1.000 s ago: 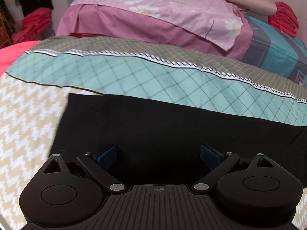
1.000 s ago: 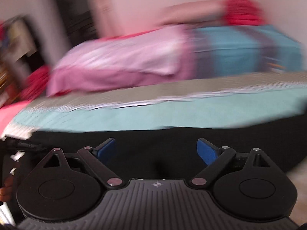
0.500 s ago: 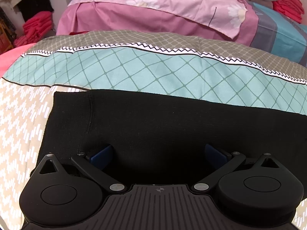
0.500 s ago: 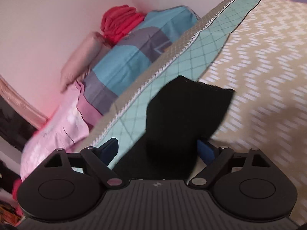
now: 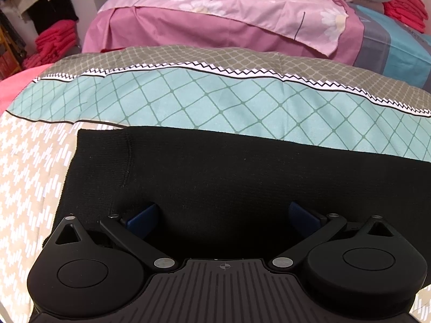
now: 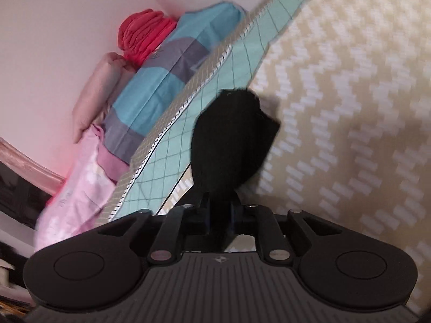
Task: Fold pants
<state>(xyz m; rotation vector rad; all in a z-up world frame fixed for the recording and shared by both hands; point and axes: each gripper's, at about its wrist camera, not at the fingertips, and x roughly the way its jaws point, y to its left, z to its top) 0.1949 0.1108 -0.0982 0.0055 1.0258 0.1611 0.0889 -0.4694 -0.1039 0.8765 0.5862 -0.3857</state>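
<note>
Black knit pants (image 5: 242,177): spread on patterned bedspread (image 5: 188,94).
Folded pink quilt (image 5: 229,18): stacked behind pants.
Red folded blankets (image 5: 406,5): placed far right, behind.

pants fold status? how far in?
Early. Done: the black pants lie flat across the bedspread, one end squared off at the left. In hand: the right gripper is shut on a bunched end of the pants and holds it above the bed; the left gripper is open over the flat part. Left: no completed fold visible yet.
</note>
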